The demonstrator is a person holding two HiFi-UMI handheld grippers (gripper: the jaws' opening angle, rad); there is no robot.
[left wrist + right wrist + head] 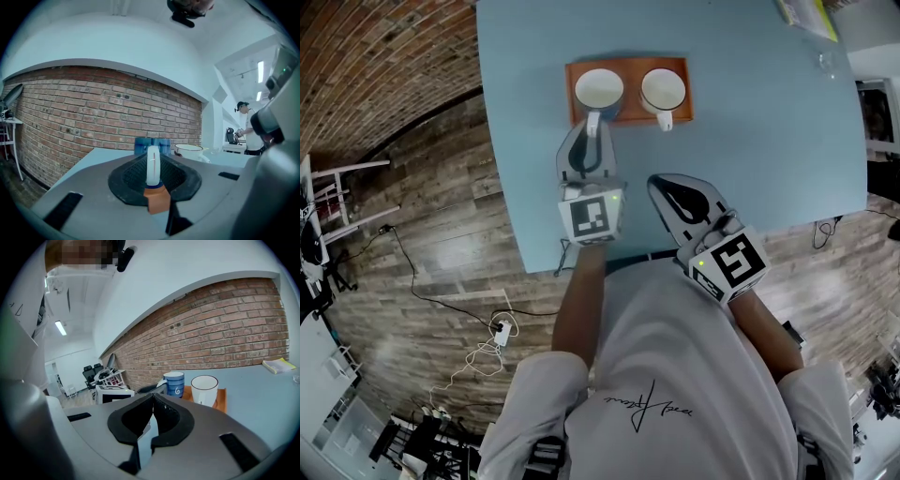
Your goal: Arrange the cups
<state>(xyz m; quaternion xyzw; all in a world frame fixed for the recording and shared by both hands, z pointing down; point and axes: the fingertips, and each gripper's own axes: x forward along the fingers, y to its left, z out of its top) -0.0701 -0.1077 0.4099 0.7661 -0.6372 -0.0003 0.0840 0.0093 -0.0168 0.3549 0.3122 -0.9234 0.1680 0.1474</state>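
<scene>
An orange-brown tray (626,114) on the light blue table (750,141) carries two cups. The left one, a blue cup (598,91) with a white inside, has its white handle (153,165) standing upright between the jaws of my left gripper (589,131), which is shut on it. The white cup (663,92) stands beside it on the tray's right half, handle toward me. My right gripper (664,185) hovers over the table's near edge, shut and empty. In the right gripper view both the blue cup (174,383) and the white cup (204,389) show beyond its jaws (152,401).
A yellow-green booklet (811,17) lies at the table's far right corner, with a small clear object (827,64) near it. Wooden floor with cables (487,337) lies left of the table. A brick wall (93,117) runs behind.
</scene>
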